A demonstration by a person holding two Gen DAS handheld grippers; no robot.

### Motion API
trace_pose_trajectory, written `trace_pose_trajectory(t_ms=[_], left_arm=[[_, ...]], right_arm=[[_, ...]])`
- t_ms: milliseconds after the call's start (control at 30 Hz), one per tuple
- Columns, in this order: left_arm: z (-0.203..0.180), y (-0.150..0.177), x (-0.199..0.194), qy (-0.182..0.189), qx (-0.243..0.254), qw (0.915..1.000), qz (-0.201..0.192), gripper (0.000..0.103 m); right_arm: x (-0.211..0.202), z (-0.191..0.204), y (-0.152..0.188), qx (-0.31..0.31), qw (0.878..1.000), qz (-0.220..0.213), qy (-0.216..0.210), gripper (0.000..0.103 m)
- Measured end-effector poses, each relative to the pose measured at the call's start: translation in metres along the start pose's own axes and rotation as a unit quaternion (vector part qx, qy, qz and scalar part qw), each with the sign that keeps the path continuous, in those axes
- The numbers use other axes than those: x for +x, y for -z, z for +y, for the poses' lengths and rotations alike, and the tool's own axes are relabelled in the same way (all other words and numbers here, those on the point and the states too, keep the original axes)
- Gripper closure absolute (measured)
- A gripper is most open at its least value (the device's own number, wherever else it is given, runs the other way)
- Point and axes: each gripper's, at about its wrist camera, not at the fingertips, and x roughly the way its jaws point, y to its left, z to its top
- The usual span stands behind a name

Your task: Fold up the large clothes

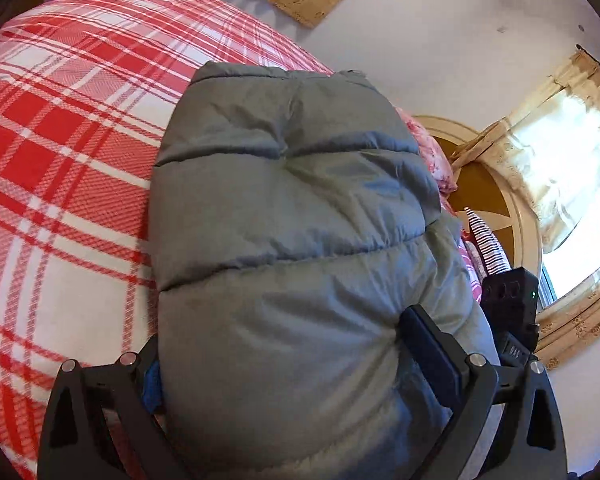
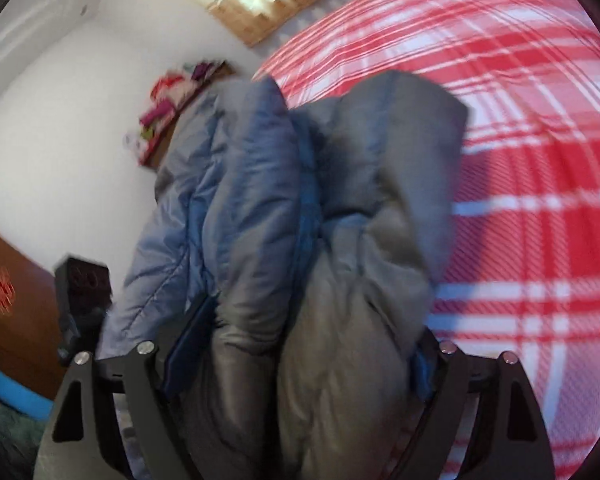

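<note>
Grey jacket (image 1: 284,216): above plaid bedspread (image 1: 60,152).
L gripper (image 1: 284,364): clamps jacket.
R gripper (image 2: 300,364): clamps bunched layers.
Risk: slick padding slips out, fold collapses.

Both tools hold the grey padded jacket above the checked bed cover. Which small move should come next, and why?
Probably lower both together toward the bed cover. The left tool and right tool each clamp a thick bunch of the jacket, which looks lifted and doubled over, so it should be laid flat.
</note>
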Motion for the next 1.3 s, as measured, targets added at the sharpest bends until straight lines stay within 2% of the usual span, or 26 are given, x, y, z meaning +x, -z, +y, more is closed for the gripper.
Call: trace_pose_trajectory(t_ms=[33,100,133,167,200,267,367,467,600,700,833,867,1000,1067,1233,1300], left_arm=[[-0.002,0.000,0.002,0.005,0.001,1.0000,-0.002,0.004],[-0.009,0.003,0.000,0.016,0.011,0.9998,-0.008,0.007],[-0.014,0.005,-0.004,0.017,0.020,0.9996,-0.012,0.011],[-0.010,0.003,-0.014,0.017,0.024,0.9994,-0.015,0.019],[-0.012,0.003,-0.019,0.019,0.027,0.9993,-0.018,0.026],[-0.013,0.002,-0.033,0.023,0.023,0.9992,-0.024,0.031],[-0.012,0.002,-0.067,0.024,0.029,0.9980,-0.051,0.032],[-0.007,-0.008,-0.108,0.001,0.036,0.9960,-0.082,0.031],[0.008,-0.028,-0.165,-0.047,0.038,0.9899,-0.128,0.031],[0.020,-0.045,-0.210,-0.122,0.056,0.9775,-0.162,0.031],[0.046,-0.068,-0.238,-0.199,0.057,0.9600,-0.188,0.031],[0.058,-0.074,-0.240,-0.215,0.054,0.9565,-0.190,0.031],[0.104,-0.089,-0.227,-0.259,0.015,0.9486,-0.182,0.031],[0.126,-0.091,-0.215,-0.286,0.000,0.9426,-0.173,0.031],[0.167,-0.092,-0.203,-0.321,-0.031,0.9303,-0.175,0.030],[0.181,-0.093,-0.199,-0.326,-0.042,0.9280,-0.175,0.029]], right_arm=[[0.004,0.006,-0.001,-0.010,1.000,0.008,0.006,0.014],[0.011,0.016,-0.001,-0.016,1.000,0.020,0.010,0.026],[0.012,0.017,0.000,-0.007,1.000,0.026,-0.007,0.041],[0.013,0.018,0.001,0.006,0.999,0.034,-0.025,0.053],[0.013,0.021,0.003,0.008,0.999,0.035,-0.025,0.055],[0.013,0.034,0.005,0.000,0.999,0.034,-0.017,0.065],[0.018,0.067,0.002,-0.008,0.998,0.030,-0.060,0.072],[0.031,0.112,-0.007,-0.043,0.995,0.028,-0.091,0.074],[0.071,0.169,-0.028,-0.073,0.984,0.036,-0.160,0.074],[0.110,0.210,-0.043,-0.088,0.974,0.044,-0.206,0.074],[0.171,0.250,-0.060,-0.097,0.962,0.058,-0.249,0.074],[0.182,0.254,-0.062,-0.113,0.952,0.071,-0.277,0.074],[0.239,0.257,-0.061,-0.099,0.949,0.096,-0.283,0.074],[0.265,0.250,-0.060,-0.088,0.951,0.115,-0.272,0.074],[0.300,0.234,-0.072,-0.074,0.965,0.123,-0.221,0.074],[0.304,0.223,-0.069,-0.051,0.963,0.130,-0.230,0.074]])
